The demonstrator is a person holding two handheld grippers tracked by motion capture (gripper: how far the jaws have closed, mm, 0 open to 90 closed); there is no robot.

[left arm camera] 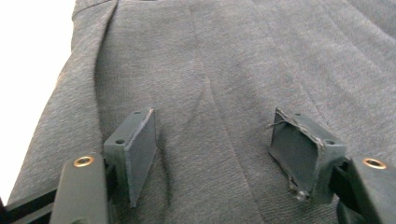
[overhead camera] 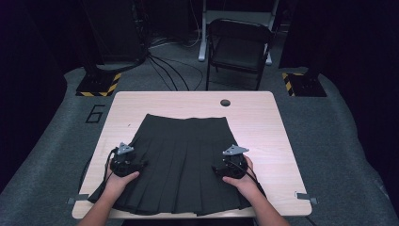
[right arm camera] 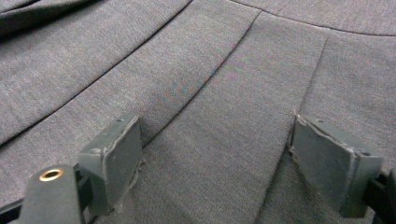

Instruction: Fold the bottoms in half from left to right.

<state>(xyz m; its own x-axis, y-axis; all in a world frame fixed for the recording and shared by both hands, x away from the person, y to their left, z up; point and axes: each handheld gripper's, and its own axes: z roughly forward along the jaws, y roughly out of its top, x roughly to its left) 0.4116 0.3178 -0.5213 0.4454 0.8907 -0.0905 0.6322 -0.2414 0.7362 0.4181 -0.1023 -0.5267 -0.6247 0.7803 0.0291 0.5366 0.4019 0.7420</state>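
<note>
- The left gripper [left arm camera: 215, 144] has its two black jaws spread apart, with their tips down against the dark pleated skirt [left arm camera: 224, 70]; a strip of the cloth with a soft fold lies in the gap, and neither pad presses on it.
- In the left gripper view the left-hand pad [left arm camera: 140, 149] sits beside a shallow crease, and the other pad has a frayed edge.
- The right gripper [right arm camera: 215, 154] also has its jaws standing wide, their tips on the skirt [right arm camera: 196, 70], astride one flat pleat that is not pinched.
- In the high view the left gripper [overhead camera: 126, 162] rests on the skirt's left side near the hem, and the right gripper [overhead camera: 231, 165] on its right side at about the same height.
- A hand [overhead camera: 120, 181] holds the left gripper from behind, and the other hand [overhead camera: 242, 181] holds the right one; both forearms come in from the near edge.
- The skirt [overhead camera: 181, 165] lies flat on the pale wooden table [overhead camera: 277, 141], waistband away from the person, hem flaring out to the near edge.
- A small dark round hole [overhead camera: 225, 102] sits in the table beyond the waistband.
- Behind the table stands a dark folding chair [overhead camera: 237, 47], with cables [overhead camera: 164, 66] on the floor.
</note>
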